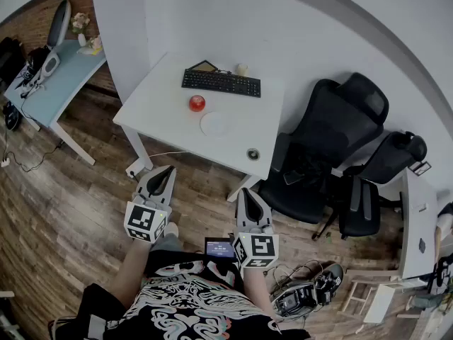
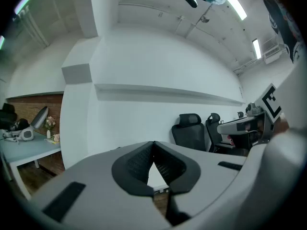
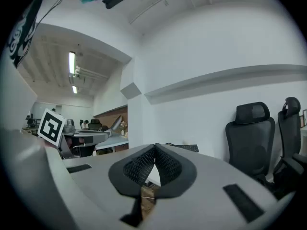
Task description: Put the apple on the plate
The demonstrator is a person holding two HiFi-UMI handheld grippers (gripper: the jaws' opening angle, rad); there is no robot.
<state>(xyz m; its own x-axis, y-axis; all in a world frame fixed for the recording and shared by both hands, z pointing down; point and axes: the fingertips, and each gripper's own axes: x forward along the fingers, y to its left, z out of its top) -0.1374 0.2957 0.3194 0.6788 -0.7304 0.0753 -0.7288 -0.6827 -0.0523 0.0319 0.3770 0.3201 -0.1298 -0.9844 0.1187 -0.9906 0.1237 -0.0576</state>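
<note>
Two grippers sit low and close to our body, well short of the work. The left gripper has its jaws pressed together on nothing, and the right gripper likewise shows its tips meeting with only air between them. Both point roughly level toward the white table ahead, across a stretch of wooden floor. On that table the red apple rests near the middle, just beside and to the left of the white plate, with the two apart but close. A black keyboard lies farther back, and a black office chair stands off to the right. We judge the task not yet begun: the step in hand is the approach. To do it well we should step in until the apple is comfortably within reach and spread one gripper's jaws wide before arriving. We then come at the fruit level across its widest part, closing gently so that it neither rolls toward the keyboard nor knocks the plate.
</note>
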